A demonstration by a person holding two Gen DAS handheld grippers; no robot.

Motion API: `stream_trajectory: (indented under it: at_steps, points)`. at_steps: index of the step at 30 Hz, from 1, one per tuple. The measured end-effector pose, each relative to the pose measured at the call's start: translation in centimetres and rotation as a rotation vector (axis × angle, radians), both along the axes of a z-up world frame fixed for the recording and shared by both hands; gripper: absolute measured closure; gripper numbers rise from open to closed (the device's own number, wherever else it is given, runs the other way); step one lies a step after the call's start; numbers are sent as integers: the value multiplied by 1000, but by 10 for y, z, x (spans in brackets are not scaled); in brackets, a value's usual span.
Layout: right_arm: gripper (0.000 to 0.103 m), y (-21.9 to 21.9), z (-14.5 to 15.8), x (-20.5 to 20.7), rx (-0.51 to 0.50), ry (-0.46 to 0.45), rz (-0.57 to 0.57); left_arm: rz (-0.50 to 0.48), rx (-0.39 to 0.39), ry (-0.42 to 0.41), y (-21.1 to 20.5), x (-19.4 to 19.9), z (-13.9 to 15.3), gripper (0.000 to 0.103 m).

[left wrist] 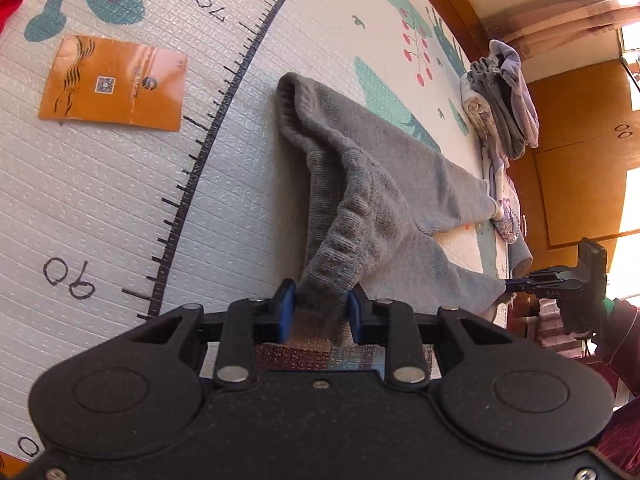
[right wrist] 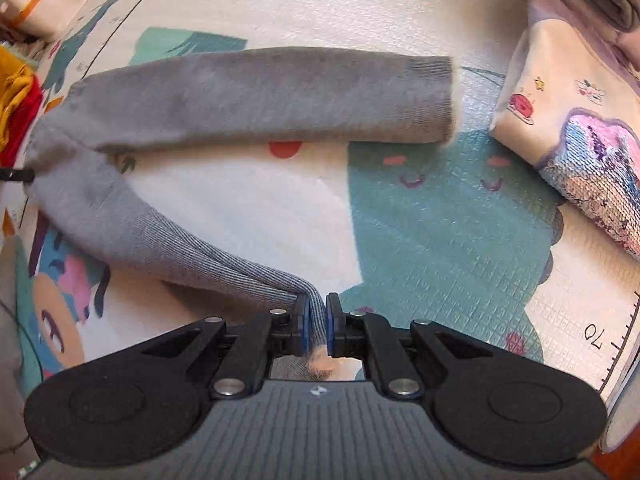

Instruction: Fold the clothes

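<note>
In the left wrist view, a red cloth (left wrist: 9,0) peeks in at the upper left edge, and an orange packet (left wrist: 114,84) lies flat on the play mat (left wrist: 100,200), left of a printed ruler line with the numbers 70 and 90. In the middle of the frame the grey trousers (left wrist: 372,176) lie spread on the mat, waistband toward the camera and two legs running to the right. At the lower centre the left gripper (left wrist: 322,306) is clamped on the ribbed waistband, its blue pads pressing the bunched fabric from both sides. Farther right, at the mat's edge, sits a pile of folded clothes (left wrist: 500,120) in grey, lilac and cream. At the right edge the right gripper (left wrist: 510,285) pinches the end of the lower trouser leg, held by a person's gloved hand (left wrist: 576,316).

In the right wrist view, yellow and red cloth (right wrist: 16,100) sits at the left edge. The grey trousers (right wrist: 256,96) cross the upper middle, one leg stretched flat to the right, the other curving down to the lower centre. There the right gripper (right wrist: 318,322) is closed tight on that leg's cuff, fabric squeezed between the pads. At the right lies a folded cream garment (right wrist: 576,132) with a sequin patch, apart from the trousers.
</note>
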State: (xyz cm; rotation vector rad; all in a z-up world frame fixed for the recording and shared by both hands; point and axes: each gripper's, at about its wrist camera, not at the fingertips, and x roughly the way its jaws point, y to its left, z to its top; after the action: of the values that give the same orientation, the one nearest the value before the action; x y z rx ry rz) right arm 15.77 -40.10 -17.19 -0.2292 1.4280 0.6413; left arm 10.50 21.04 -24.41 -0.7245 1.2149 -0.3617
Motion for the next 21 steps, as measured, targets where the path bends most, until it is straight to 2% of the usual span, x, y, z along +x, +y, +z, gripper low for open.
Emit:
stream_trajectory:
  at_steps: [3, 5, 7, 8, 12, 16, 18, 19, 20, 21]
  points:
    - [81, -14, 2, -8, 81, -36, -64, 20, 23, -29, 2, -4, 1, 73]
    - [62, -33, 6, -17, 121, -53, -130, 13, 27, -52, 2, -6, 3, 68]
    - [53, -56, 6, -28, 172, -52, -219, 7, 31, -74, 3, -8, 4, 57]
    - [50, -66, 6, -34, 194, -50, -260, 7, 28, -76, 4, -9, 3, 57]
    - [48, -88, -7, -65, 241, -25, -352, 14, 15, -84, 6, -11, -1, 57]
    - [49, -86, -22, -83, 282, -16, -447, 15, 17, -93, -1, -13, -5, 57]
    - [51, -83, -23, -86, 285, -42, -486, 26, 23, -98, -4, -15, -6, 57]
    - [75, -84, -24, -84, 295, -29, -505, 33, 31, -98, -6, -15, -6, 59]
    - [95, -86, -24, -82, 307, -9, -526, 36, 41, -96, -7, -15, -5, 73]
    - [95, -89, -21, -79, 320, 15, -544, 34, 47, -90, -8, -14, -3, 79]
